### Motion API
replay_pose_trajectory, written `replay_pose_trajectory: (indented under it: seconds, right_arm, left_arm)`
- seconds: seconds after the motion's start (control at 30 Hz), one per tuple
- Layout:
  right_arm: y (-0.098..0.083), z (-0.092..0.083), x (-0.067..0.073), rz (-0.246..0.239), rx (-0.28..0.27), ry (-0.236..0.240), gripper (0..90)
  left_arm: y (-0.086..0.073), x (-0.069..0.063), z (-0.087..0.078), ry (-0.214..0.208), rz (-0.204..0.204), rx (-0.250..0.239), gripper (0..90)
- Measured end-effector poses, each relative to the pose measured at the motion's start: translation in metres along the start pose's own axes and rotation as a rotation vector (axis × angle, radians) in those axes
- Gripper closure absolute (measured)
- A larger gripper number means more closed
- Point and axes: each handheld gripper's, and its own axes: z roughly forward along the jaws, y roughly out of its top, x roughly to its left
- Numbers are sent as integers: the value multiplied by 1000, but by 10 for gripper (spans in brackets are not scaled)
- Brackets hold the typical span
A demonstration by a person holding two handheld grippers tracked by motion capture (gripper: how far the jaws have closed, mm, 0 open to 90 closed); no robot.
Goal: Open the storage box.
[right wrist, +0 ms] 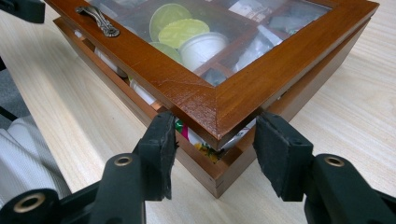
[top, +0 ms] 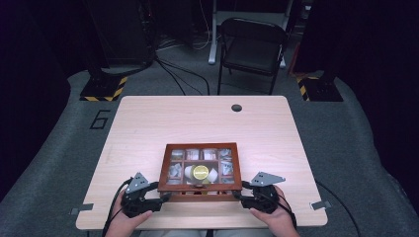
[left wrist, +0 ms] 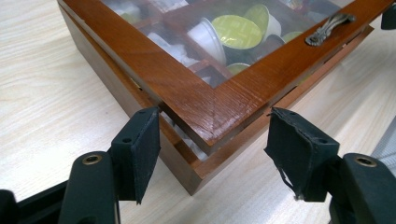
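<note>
Reddish-brown wooden glass-lidded box [top: 200,167] sits near desk [top: 148,123] front edge, lid slightly raised. Left hand-held gripper [left wrist: 212,154] and right hand-held gripper [right wrist: 215,149] are spread astride near corners, unpinched. Rigid, fairly heavy, glass fragile; lid corners judged best purchase.

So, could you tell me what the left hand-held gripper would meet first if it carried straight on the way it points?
Most likely the near corner of the wooden box's lid, which sits slightly raised right between the left hand-held gripper pads; depth is hard to judge.
</note>
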Motion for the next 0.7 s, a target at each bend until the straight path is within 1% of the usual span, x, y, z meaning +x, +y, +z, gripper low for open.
replay_pose_trajectory:
  seconds: [0.07,0.13,0.17,0.23,0.27,0.3,0.33,0.4,0.47,0.57,0.6,0.67,0.7]
  right_arm:
    - [1,0,0,-2,-3,-2,483]
    - [1,-1,0,1,-7,-2,483]
    - [1,-1,0,5,-10,1,483]
    - [2,-2,-1,8,-17,3,485]
    - [2,-2,-1,5,-20,1,486]
    - [3,-2,-1,6,-20,-2,486]
    - [3,-2,-1,6,-20,-2,487]
    - [3,-2,-1,11,-25,-1,486]
    - [3,-2,-2,15,-27,0,483]
    - [5,-3,-2,15,-39,-3,463]
    - [6,-4,-2,16,-38,-7,461]
    - [7,-4,-3,16,-42,-10,439]
    - [8,-5,-3,10,-46,-13,436]
  left_arm:
    - [0,0,1,6,2,2,347]
    - [1,0,4,14,-8,-2,350]
    - [2,0,6,18,-2,-2,353]
    - [4,0,9,14,6,7,359]
    - [5,0,10,23,16,-2,359]
    - [6,-1,11,22,8,-10,359]
    - [7,-1,11,20,9,-1,359]
    - [8,0,12,26,10,-9,354]
    - [10,0,12,38,24,-14,347]
    - [14,-1,12,50,21,-9,326]
    - [15,-2,13,62,26,-13,324]
    - [17,-2,11,63,30,-8,318]
    - [19,-1,10,55,22,-5,316]
